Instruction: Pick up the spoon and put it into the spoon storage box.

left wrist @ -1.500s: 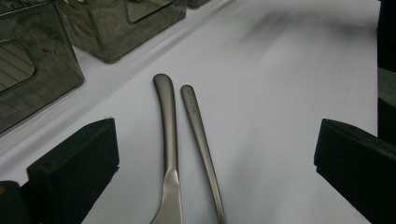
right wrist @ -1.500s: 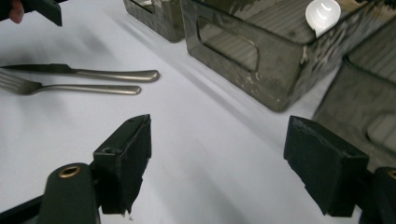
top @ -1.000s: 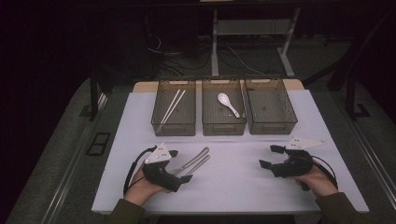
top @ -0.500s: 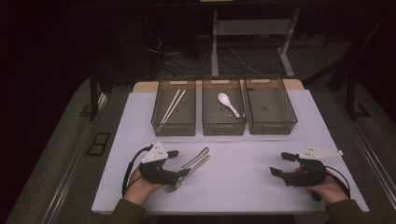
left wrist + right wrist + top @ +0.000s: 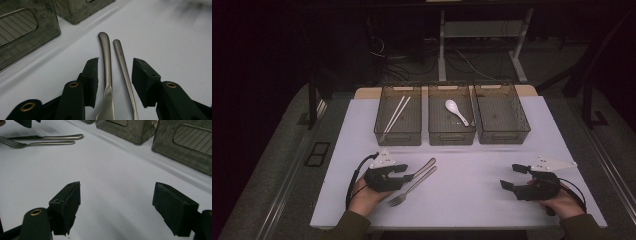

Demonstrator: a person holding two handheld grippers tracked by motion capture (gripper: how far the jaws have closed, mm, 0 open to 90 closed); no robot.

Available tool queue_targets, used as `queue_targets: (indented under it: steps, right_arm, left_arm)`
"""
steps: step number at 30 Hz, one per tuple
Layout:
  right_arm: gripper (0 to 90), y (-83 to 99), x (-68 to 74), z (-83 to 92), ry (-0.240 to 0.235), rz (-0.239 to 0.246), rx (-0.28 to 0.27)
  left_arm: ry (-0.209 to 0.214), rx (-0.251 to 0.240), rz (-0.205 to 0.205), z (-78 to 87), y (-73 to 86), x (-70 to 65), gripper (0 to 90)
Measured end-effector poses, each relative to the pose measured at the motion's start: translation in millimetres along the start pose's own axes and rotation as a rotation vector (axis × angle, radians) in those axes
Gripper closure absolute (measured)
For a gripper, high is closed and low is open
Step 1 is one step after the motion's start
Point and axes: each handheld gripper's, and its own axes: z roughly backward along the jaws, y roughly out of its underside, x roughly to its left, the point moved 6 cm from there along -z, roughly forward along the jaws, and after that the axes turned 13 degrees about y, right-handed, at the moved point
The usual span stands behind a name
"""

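Black pads of left gripper [image 5: 113, 82] have just been closing around knife [image 5: 107, 75] and fork [image 5: 124, 67] on white table [image 5: 472, 200]; we see gaps either side, no contact yet. Gripper hides knife blade from above. Right gripper [image 5: 116, 207] wide open, empty.

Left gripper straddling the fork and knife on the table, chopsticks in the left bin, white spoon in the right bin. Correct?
Not quite: the white spoon lies in the middle bin, as the high view shows; the right bin has nothing in it. The rest holds: the left gripper, whose jaws have just been closing, straddles the fork and knife handles, pads not yet touching, and the chopsticks are in the left bin.
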Motion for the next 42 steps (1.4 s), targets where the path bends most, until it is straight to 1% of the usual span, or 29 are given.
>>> queue_targets:
  steps: [3,8,9,11,18,19,20,23,25,27,29,32,34,35,42]
  right_arm:
    - [22.4,0.4,0.2,-0.4,0.001,0.003,0.004]
    - [22.4,0.3,0.5,-0.3,0.001,0.003,0.005]
    - [22.4,0.3,0.7,-0.3,0.001,0.002,0.004]
    - [22.4,0.3,0.7,-0.4,0.0,0.003,0.004]
    - [22.4,0.7,0.9,-0.6,-0.002,0.005,0.006]
    - [22.4,0.8,1.0,-0.6,-0.001,0.006,0.007]
    - [22.4,0.7,1.0,-0.6,-0.002,0.005,0.007]
    - [22.4,0.8,1.0,-0.5,-0.002,0.006,0.007]
    - [22.4,0.7,0.8,-0.5,-0.002,0.006,0.006]
    - [22.4,0.6,0.7,-0.3,-0.001,0.006,0.005]
    - [22.4,0.6,0.7,-0.2,-0.002,0.006,0.006]
    - [22.4,0.5,0.8,-0.3,-0.002,0.005,0.006]
    - [22.4,0.4,0.9,-0.4,-0.001,0.002,0.006]
    - [22.5,0.2,1.0,-0.5,-0.001,0.003,0.005]
    - [22.5,0.3,0.9,-0.2,-0.002,0.002,0.005]
  left_arm:
    - [-0.007,0.013,0.008,-4.5,0.9,2.3,58.1]
    - [-0.004,0.048,0.005,-12.2,2.9,5.5,60.5]
    - [-0.005,0.047,0.008,-13.9,3.0,5.6,61.1]
    - [0.0,0.064,0.002,-15.6,4.1,6.2,62.4]
    - [-0.005,0.1,0.009,-21.1,8.6,9.2,65.9]
    - [-0.009,0.11,0.005,-21.7,9.4,10.2,66.4]
    - [-0.012,0.112,0.011,-22.9,10.1,10.3,66.7]
    - [-0.013,0.134,0.006,-25.0,12.6,12.7,68.6]
    - [-0.01,0.144,0.009,-26.5,14.7,13.8,70.0]
    - [-0.007,0.14,0.012,-26.1,15.1,14.4,71.1]
    - [-0.011,0.133,0.005,-26.8,15.6,13.9,71.3]
    - [-0.022,0.151,-0.017,-27.0,15.8,12.3,72.9]
    - [-0.02,0.155,-0.021,-27.4,15.8,11.2,76.9]
    - [-0.02,0.154,-0.021,-27.5,15.9,11.0,78.4]
    - [-0.02,0.155,-0.02,-27.3,15.5,11.5,79.1]
